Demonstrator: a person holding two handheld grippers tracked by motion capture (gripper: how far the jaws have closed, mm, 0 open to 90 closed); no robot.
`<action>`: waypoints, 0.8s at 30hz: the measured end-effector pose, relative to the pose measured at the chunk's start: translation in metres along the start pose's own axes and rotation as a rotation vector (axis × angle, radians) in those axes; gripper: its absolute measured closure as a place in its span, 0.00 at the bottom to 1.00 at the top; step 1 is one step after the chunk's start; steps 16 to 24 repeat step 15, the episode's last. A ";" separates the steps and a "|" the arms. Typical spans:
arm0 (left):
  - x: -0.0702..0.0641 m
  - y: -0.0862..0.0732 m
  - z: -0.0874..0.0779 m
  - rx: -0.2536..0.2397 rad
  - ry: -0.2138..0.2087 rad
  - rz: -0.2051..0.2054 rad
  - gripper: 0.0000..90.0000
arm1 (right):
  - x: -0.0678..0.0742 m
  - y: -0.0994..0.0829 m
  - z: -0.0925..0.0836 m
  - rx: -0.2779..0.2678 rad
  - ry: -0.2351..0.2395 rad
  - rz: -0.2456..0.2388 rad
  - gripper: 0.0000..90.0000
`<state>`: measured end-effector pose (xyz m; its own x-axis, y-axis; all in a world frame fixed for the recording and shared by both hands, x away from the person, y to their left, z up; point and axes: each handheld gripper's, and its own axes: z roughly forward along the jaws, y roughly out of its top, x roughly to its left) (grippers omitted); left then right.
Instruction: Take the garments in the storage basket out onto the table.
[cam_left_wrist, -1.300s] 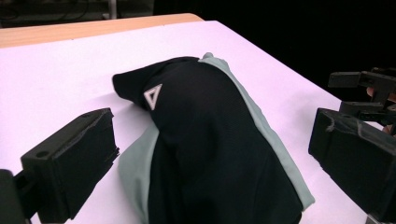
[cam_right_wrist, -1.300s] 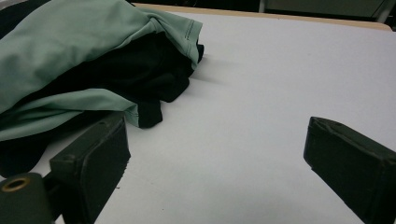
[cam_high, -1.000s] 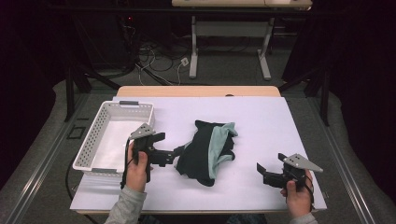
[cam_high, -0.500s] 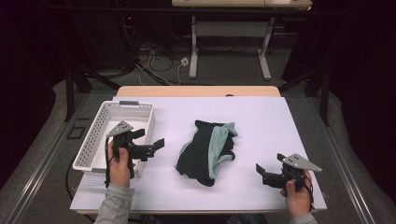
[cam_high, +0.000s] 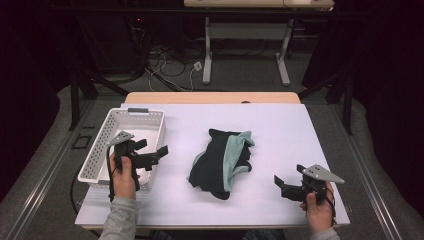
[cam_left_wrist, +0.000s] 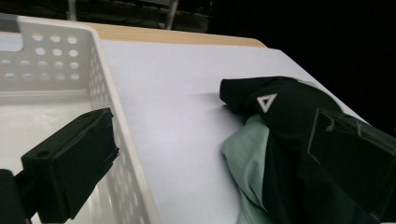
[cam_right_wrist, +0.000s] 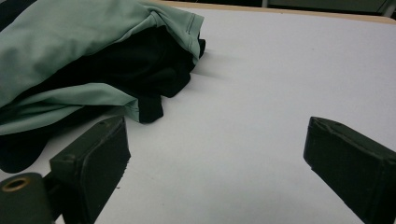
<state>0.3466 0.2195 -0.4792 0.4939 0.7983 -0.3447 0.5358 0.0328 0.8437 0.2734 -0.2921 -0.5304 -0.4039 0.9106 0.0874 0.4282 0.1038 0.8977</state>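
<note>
White tabletop (cam_high: 300, 130): both tongs (cam_high: 161, 152) (cam_high: 278, 186) gape empty; black-and-green garment (cam_high: 222, 161) bears a white triangle logo (cam_left_wrist: 266, 102).

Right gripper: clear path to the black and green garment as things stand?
Probably yes. The right gripper is open beside the garment, with bare white tabletop between them and nothing in the way.

The white table (cam_high: 280, 125) is lit evenly from above while the surroundings are left nearly black; only faint, soft shadows are cast beside the crumpled garment (cam_high: 221, 162) and the white basket (cam_high: 100, 150). In both gripper views the near jaws are rendered soft and out of focus, with detail lost in the black surfaces. No glare is seen; the high view is slightly grainy and soft.
</note>
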 end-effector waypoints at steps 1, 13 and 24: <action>0.001 0.000 0.000 0.001 0.011 -0.005 0.01 | 0.000 0.000 0.000 0.008 -0.003 0.000 0.07; 0.006 -0.001 -0.003 -0.015 0.055 -0.008 0.02 | 0.000 -0.001 0.001 0.011 -0.002 0.003 0.07; 0.006 -0.001 -0.003 -0.024 0.058 -0.013 0.02 | 0.000 -0.001 0.002 0.016 0.001 0.001 0.07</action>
